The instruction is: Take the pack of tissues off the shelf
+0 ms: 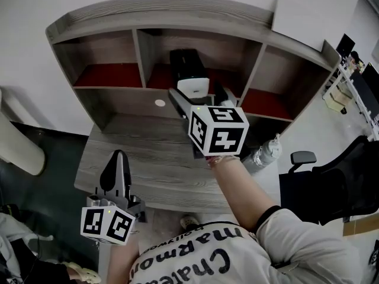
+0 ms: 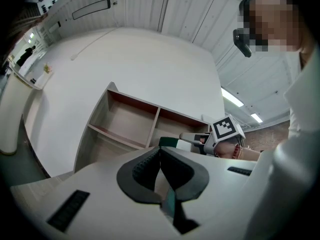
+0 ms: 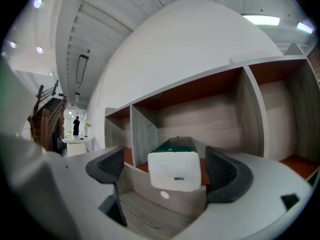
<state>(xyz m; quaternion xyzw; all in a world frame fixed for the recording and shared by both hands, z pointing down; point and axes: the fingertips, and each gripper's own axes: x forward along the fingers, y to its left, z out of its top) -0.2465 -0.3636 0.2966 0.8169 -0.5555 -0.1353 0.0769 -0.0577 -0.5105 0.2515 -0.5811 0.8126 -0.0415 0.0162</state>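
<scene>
Seen from the head view, a person's right gripper (image 1: 198, 99) reaches level toward the curved wooden shelf (image 1: 118, 93) at the top of the frame, where the pack of tissues (image 1: 188, 70) lies in the middle red-floored compartment, its white end facing outward just above the gripper's tips. The left gripper (image 1: 117, 158) hangs at lower left over the grey wood-grain desk (image 1: 160, 164), well apart from the pack. A clear plastic bottle (image 1: 263, 152) stands at the desk's right edge and a black office chair (image 1: 331, 182) sits at far right. In the left gripper view, that gripper's dark pads are pressed together at lower centre, with nothing between them. Beyond them, right of centre, the right gripper with its marker cube (image 2: 225, 129) meets the green-and-white pack (image 2: 172, 142) at the front of the shelf (image 2: 125, 124). In the right gripper view, the jaws stand spread wide at the bottom of the frame, one dark pad (image 3: 111, 166) to the left and the other (image 3: 220, 170) to the right. The pack (image 3: 175, 170) sits between them at lower centre, resting on the compartment's front ledge with its green top running back into the shelf. A visible gap on each side shows neither pad touching it.
</scene>
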